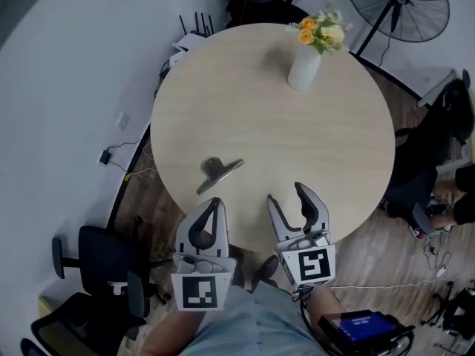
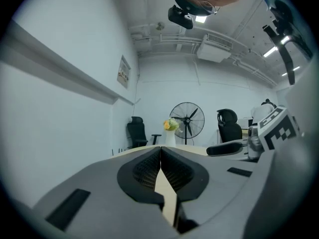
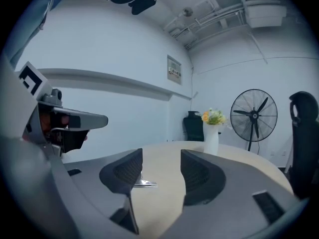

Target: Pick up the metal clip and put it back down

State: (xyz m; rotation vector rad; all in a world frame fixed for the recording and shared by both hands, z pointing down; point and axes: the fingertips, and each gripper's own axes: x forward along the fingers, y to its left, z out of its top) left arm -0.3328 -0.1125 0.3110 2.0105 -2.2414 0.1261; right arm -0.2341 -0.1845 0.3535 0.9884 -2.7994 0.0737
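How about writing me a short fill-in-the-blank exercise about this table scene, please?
The jaws of the left gripper are ____.
The jaws of the right gripper are ____.
The metal clip lies on the table, nearer the ____ gripper.
Missing words: shut; open; left.

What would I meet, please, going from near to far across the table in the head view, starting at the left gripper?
left gripper → metal clip → white vase of flowers
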